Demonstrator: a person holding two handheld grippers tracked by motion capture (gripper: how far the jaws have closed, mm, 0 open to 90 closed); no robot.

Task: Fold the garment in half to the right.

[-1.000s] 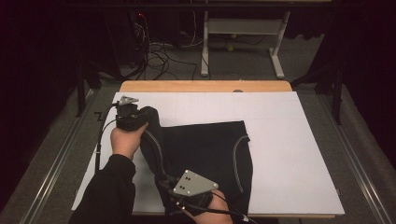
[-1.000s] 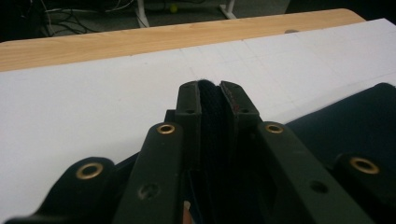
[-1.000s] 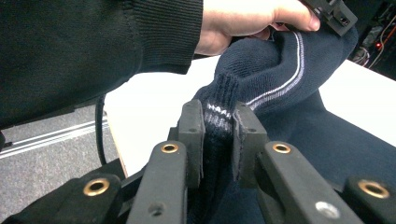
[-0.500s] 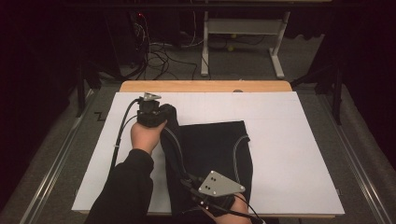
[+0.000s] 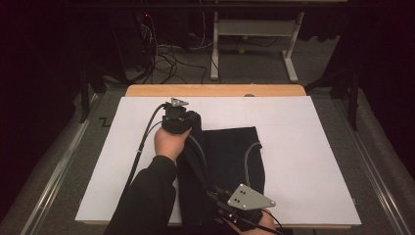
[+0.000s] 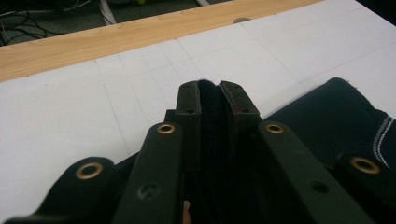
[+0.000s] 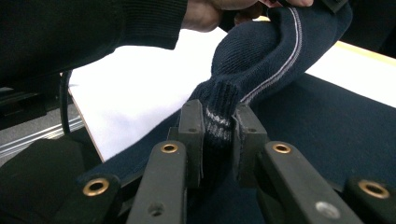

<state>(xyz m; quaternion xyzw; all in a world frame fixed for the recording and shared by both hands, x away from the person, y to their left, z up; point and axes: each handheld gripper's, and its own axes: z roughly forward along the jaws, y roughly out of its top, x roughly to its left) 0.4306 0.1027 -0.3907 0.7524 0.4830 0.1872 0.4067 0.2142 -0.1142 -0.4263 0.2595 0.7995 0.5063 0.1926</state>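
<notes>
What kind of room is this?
Probably a lab or workshop for recording: a white gridded board tops a pale wooden table, loose black cables tangle on the grey floor, and a white metal desk frame stands behind.

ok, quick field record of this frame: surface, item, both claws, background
surface: white board on a wooden table
item: dark navy knit garment with pale stripes, partly flat on the board, one strip lifted between the claws
left claw: shut on the garment's far end, near the board's far side
right claw: shut on a ribbed striped edge at the near side
background: cables and a white stand on the floor
</notes>
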